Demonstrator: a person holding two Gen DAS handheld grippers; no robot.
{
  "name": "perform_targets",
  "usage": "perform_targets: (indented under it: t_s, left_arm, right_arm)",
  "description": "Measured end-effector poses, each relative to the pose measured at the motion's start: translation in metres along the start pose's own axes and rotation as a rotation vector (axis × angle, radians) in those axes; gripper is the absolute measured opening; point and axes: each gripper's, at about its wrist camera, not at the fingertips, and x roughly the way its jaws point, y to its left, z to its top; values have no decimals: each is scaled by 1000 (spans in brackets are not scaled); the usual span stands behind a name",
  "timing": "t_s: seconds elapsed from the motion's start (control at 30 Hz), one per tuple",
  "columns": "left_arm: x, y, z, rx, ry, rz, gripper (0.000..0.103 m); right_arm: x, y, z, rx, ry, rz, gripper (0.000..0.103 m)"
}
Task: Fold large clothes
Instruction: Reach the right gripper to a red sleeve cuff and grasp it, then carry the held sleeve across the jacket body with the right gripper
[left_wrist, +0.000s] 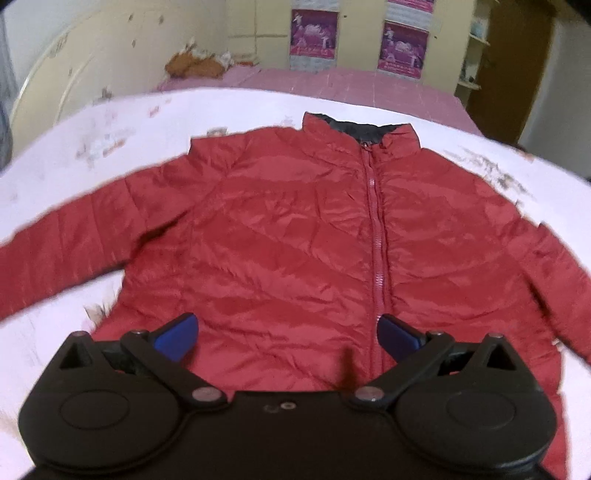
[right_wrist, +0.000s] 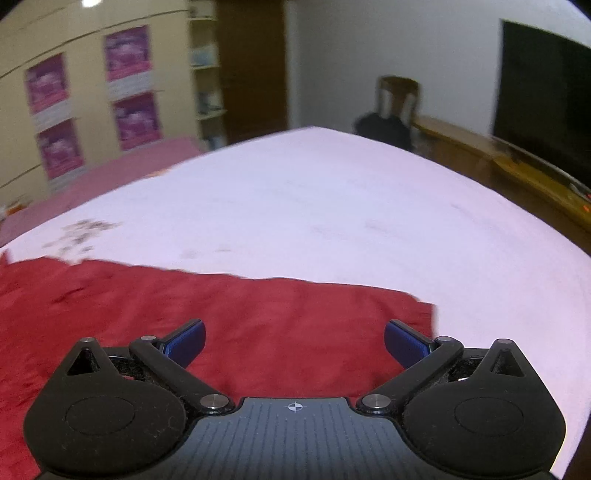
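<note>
Currently: 1 red quilted puffer jacket (left_wrist: 280, 236), light, soft, slippery, flat on white bed (right_wrist: 314, 206); we would pinch cuff (right_wrist: 417, 310). Left hand-held gripper (left_wrist: 288, 338), right hand-held gripper (right_wrist: 294, 345): wide apart, holding nothing.

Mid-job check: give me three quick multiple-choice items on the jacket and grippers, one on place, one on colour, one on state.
1. Where does the jacket lie?
A. on the white sheet
B. on a chair
C. on the floor

2. What colour is the collar lining?
A. white
B. dark
C. yellow

3. How stands the zip?
A. fully open
B. half open
C. closed to the collar

Answers: 1 A, white cloth shows all around it; 2 B, dark grey shows inside the collar; 3 C, both front panels meet along it. The left gripper and right gripper are open above it.
</note>
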Motion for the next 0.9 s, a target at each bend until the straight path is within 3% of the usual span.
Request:
perform_targets:
  t_s: [0.13,0.23,0.33,0.37,0.4,0.5,0.57,0.63,0.8,0.9]
  left_arm:
    - [11,-12,-1,102,-11,65,103]
    - [19,-10,-1,89,16,71,101]
    - [22,-5,0,71,22,69,100]
    - [22,-4,0,67,23,68,99]
    - [22,-3,1,61,24,65,98]
    - [23,-2,3,45,40,56,95]
    - [23,0,3,30,53,41,91]
    - [24,3,4,18,68,24,89]
    - [20,14,6,-6,79,3,81]
    - [13,25,8,-16,61,-38,75]
  right_arm:
    - [17,-31,1,22,17,-89,102]
    - [30,-53,-3,54,48,-138,102]
    - [39,-67,-9,101,90,-122,101]
    - [41,-72,-12,125,108,-96,89]
    - [43,-74,-14,152,127,-64,58]
    - [40,-76,-16,180,122,-59,57]
    - [34,-78,-17,189,114,-34,44]
    - [27,-73,-16,197,104,1,21]
    - [8,-58,1,191,27,63,17]
    - [-11,-27,17,145,-24,141,17]
